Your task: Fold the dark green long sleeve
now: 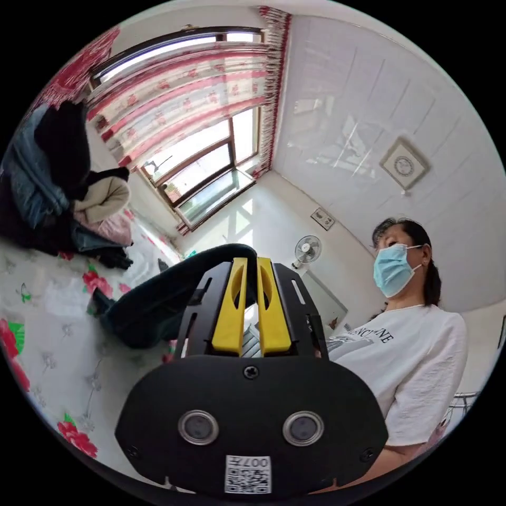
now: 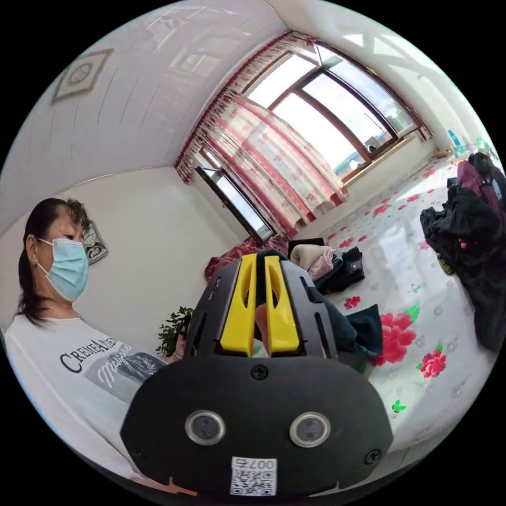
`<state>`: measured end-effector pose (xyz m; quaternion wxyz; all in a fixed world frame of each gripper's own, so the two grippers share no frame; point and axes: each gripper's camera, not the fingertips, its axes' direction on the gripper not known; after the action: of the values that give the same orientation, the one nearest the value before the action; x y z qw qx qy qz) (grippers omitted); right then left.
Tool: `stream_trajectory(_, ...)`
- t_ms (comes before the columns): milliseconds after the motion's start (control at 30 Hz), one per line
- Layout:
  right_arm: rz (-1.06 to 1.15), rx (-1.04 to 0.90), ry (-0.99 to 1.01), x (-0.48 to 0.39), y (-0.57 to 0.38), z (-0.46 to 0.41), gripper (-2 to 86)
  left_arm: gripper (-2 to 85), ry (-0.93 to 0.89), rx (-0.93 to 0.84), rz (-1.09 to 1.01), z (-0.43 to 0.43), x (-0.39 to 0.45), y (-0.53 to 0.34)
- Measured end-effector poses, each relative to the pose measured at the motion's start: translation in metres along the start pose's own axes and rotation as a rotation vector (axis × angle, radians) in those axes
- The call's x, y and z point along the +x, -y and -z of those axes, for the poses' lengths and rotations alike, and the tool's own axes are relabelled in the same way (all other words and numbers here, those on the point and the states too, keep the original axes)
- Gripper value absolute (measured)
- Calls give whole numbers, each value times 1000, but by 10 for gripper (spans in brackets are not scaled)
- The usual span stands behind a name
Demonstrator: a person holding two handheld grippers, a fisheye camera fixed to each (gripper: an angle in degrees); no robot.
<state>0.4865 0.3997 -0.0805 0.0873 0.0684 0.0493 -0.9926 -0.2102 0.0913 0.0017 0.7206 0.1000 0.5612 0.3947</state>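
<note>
Clothes pile (image 1: 63, 179) is sitting far left in the left gripper view: denim, black, cream and pink pieces heaped on the floral bedsheet (image 1: 47, 316). Dark green long sleeve (image 1: 158, 305) is arching up off the sheet next to it, running up to the left claw (image 1: 252, 274). Yellow jaws are standing nearly pressed together, a thin gap showing between them, with the green fabric bunching at and over the tips; looks like they are pinching it. Behind the claw, a red-and-white floral curtain (image 1: 195, 100) is hanging over the window, and a standing fan (image 1: 307, 250) is sitting by the white wall. Person in a mask and white printed T-shirt (image 1: 406, 358) is standing at the right edge.

Right gripper view: the same person is showing far left, T-shirt (image 2: 68, 363) in frame, a potted plant (image 2: 171, 327) just beside. Right claw (image 2: 261, 276) is sitting centre, jaws close together with dark green cloth wedged between them near the tips. Long sleeve (image 2: 353, 327) is trailing right from the claw and down onto the bedsheet (image 2: 421, 295). Folded cream and pink items (image 2: 316, 261) are lying just past the claw, near the curtain (image 2: 274, 158). Dark heap of clothing (image 2: 469, 237) is lying far right on the sheet, well apart from the green garment.
</note>
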Motion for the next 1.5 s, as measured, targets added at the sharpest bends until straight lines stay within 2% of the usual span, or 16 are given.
stream_trajectory(67, 131, 59, 6, -46, 17, 23, 2, 17, -31, 52, -140, -5, 43, 10)
stream_trajectory(167, 276, 166, 34, -100, 33, 51, 4, 19, 29, 134, -315, -8, 110, 19)
stream_trajectory(333, 428, 262, 36, -146, 60, 45, 8, 21, 384, 228, -617, -36, 206, 10)
stream_trajectory(400, 462, 267, 25, -148, 74, 24, 12, 24, 496, 261, -696, -49, 217, 14)
stream_trajectory(500, 440, 232, 48, -129, 112, -38, 22, 33, 670, 256, -680, -78, 193, 54)
stream_trajectory(600, 361, 89, -57, -88, 147, -138, 45, 54, 871, 110, -577, -113, 116, 115)
stream_trajectory(633, 327, -5, -123, -64, 150, -180, 58, 67, 959, 52, -465, -116, 76, 130)
stream_trajectory(667, 317, -59, -163, -50, 148, -200, 64, 75, 996, 23, -403, -116, 57, 134)
stream_trajectory(733, 259, -260, -376, 12, 118, -259, 81, 103, 1120, -44, -179, -98, -1, 121)
stream_trajectory(767, 237, -307, -389, 30, 105, -266, 84, 105, 1139, -53, -151, -92, -10, 111)
stream_trajectory(867, 86, -516, -411, 127, 14, -278, 88, 108, 1228, -127, -20, -57, -50, 33)
stream_trajectory(933, -128, -736, -473, 209, -72, -277, 86, 102, 1268, -248, 226, -27, -85, -45)
stream_trajectory(1033, -288, -857, -532, 267, -146, -270, 84, 92, 1237, -338, 541, -4, -105, -134)
stream_trajectory(1167, -263, -893, -530, 292, -164, -298, 86, 81, 1259, -357, 644, -7, -91, -171)
stream_trajectory(1300, -181, -914, -535, 318, -150, -367, 93, 58, 1271, -402, 587, -31, -79, -153)
stream_trajectory(1500, -131, -993, -518, 352, -139, -473, 95, 38, 1273, -375, 547, -53, -45, -138)
